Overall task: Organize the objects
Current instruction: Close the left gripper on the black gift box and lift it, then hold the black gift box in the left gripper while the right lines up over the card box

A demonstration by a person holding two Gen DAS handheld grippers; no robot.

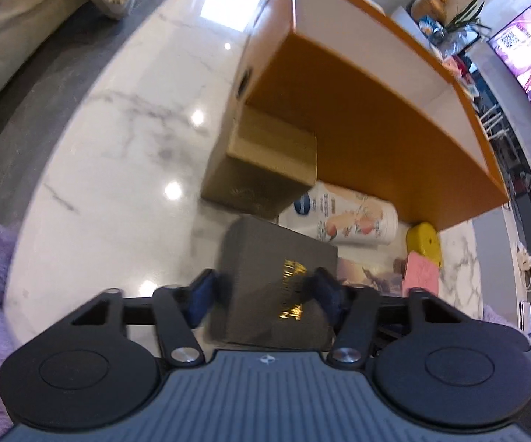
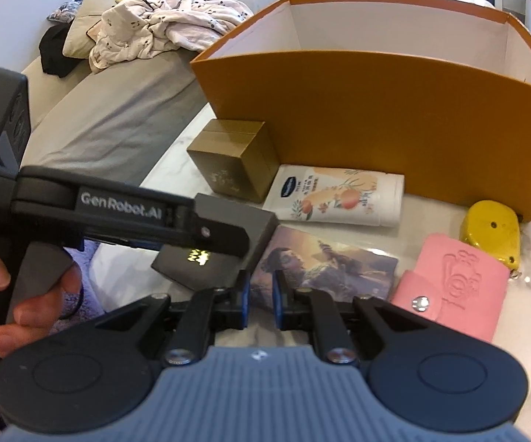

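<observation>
Two tool pads (image 1: 201,296) against dark grey box (image 1: 276,261).

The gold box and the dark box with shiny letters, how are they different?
The gold box is tall and cube-like; the dark box is flatter. The gold box stands free beside the orange bin; the dark box sits between the left gripper fingers. The gold box is plain gold; the dark box is grey-black with gold lettering. Both are closed boxes.
</observation>
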